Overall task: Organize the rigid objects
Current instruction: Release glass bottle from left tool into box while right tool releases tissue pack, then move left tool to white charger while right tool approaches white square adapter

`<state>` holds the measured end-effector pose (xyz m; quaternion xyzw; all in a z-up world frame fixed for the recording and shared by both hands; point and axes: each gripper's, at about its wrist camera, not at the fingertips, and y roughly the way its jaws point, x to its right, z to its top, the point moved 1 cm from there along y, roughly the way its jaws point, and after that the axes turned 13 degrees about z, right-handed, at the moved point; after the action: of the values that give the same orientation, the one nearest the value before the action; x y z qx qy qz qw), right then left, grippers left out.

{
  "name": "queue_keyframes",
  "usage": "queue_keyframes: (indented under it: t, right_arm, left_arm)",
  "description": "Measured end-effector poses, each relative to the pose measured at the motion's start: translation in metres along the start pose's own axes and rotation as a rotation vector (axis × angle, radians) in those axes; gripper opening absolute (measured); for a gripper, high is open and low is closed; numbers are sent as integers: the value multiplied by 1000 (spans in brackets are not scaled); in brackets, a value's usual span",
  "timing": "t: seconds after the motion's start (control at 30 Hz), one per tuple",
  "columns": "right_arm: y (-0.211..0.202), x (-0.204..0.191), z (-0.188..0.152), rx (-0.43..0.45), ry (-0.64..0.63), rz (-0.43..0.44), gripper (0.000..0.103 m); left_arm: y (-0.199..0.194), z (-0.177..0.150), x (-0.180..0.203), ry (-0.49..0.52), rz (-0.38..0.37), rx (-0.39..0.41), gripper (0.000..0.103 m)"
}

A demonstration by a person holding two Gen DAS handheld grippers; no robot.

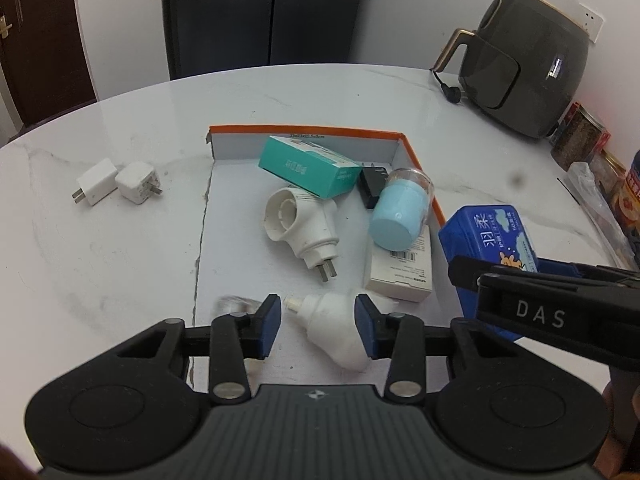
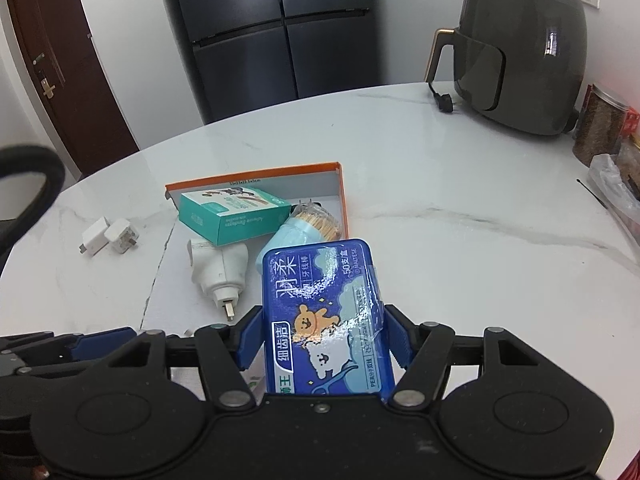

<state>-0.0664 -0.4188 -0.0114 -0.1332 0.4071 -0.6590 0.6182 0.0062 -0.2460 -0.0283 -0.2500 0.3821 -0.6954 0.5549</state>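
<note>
Right hand-held gripper (image 2: pixel 324 346) pinching blue floss-pick box (image 2: pixel 324 316), lower centre, marked "50"; left hand-held gripper (image 1: pixel 319 326) clamped on white plug-in device (image 1: pixel 340 328); "DAS" on arm.

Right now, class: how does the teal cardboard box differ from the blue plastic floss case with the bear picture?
The teal cardboard box lies free inside the orange-rimmed tray; the blue plastic floss case is gripped in the right claw. The teal box is matte; the floss case is glossy with rounded corners. Both are rectangular packages with printed labels.
</note>
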Motion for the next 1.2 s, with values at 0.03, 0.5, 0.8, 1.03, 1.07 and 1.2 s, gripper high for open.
queue_keyframes:
  t: [0.03,0.5,0.8,1.03,1.07,1.2]
  right_arm:
    - [2,0,0,-3,1,1,76]
    - [6,-28,4,13,-12,21,78]
    - [13,-70,4,17,-40,57,79]
    - [23,-107,-1,1,-65,95,79]
    - [24,-112,-1,-2,-71,99,79]
    - [31,-131,-3,-12,-85,113,79]
  left_arm:
    - [0,0,-1,-1,0,0,41]
    - [-7,6,-35,-33,38,16,59]
    - [-12,6,-87,-100,88,19,68]
    - [-12,6,-132,-136,134,10,70]
    - [-11,6,-137,-138,140,8,70]
    - [-10,5,-157,-143,153,6,70]
